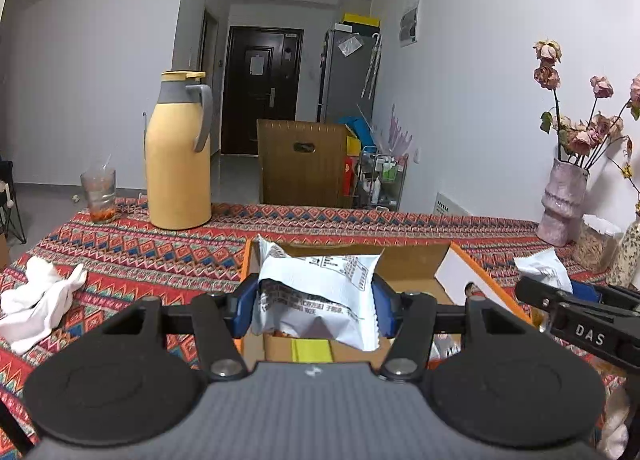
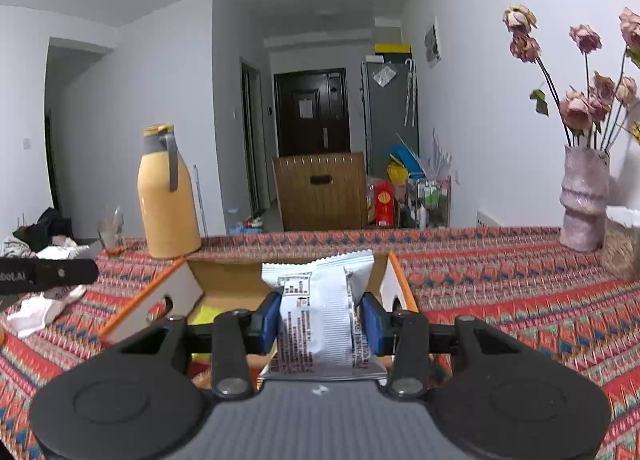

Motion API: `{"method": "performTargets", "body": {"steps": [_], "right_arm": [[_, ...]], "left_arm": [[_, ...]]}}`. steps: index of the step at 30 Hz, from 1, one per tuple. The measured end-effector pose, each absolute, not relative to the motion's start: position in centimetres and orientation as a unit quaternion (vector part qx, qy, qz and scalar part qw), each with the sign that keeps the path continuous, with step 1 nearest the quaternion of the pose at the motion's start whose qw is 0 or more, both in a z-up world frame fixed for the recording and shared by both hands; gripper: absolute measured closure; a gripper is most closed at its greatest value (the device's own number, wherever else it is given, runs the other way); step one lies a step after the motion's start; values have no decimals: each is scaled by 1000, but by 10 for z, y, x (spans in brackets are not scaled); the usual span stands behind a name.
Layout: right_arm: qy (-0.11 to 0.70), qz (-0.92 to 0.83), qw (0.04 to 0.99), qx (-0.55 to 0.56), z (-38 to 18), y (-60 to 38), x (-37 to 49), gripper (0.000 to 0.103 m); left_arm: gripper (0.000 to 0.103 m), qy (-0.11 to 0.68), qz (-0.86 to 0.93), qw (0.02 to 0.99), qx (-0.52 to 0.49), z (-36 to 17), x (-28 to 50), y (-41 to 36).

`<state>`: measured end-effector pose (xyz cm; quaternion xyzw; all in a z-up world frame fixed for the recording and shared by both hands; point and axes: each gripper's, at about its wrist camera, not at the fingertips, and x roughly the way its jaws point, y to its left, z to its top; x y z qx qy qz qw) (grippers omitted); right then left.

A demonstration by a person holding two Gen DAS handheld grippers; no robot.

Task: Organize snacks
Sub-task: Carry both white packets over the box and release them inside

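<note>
Left gripper [image 1: 316, 310] is clamped on a white snack packet [image 1: 320, 292], blue pads pressing both sides, packet crumpled and held crosswise. Right gripper [image 2: 320, 318] grips a second white snack packet [image 2: 320, 312], this one upright, narrow between the pads. Both packets are held above an open cardboard box [image 1: 420, 260] with orange edges, which sits just ahead of and below each gripper on the patterned tablecloth [image 1: 160, 252]. Something yellow lies inside the box, under the left packet. The right gripper's arm shows at the right edge of the left view. Beyond the box to the left: yellow thermos [image 1: 178, 155], plastic cup [image 1: 99, 193]. White cloth [image 1: 36, 300] left of the left gripper. Pink vase [image 2: 582, 199] with dried roses far right.
</note>
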<state>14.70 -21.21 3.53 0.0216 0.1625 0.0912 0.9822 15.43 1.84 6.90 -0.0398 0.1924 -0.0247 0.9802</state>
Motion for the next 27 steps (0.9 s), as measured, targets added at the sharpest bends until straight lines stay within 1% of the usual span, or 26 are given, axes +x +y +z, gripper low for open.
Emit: {"method": "performTargets", "body": {"steps": [10, 19, 27], "right_arm": [[164, 87, 982, 33, 40, -204, 202, 61], [184, 80, 979, 36, 16, -202, 228, 61], [225, 80, 971, 19, -4, -193, 238, 61]], "left_arm": [[46, 202, -19, 978, -41, 66, 206, 8], [46, 203, -6, 978, -45, 41, 232, 8], [45, 236, -6, 971, -48, 22, 245, 12]]}}
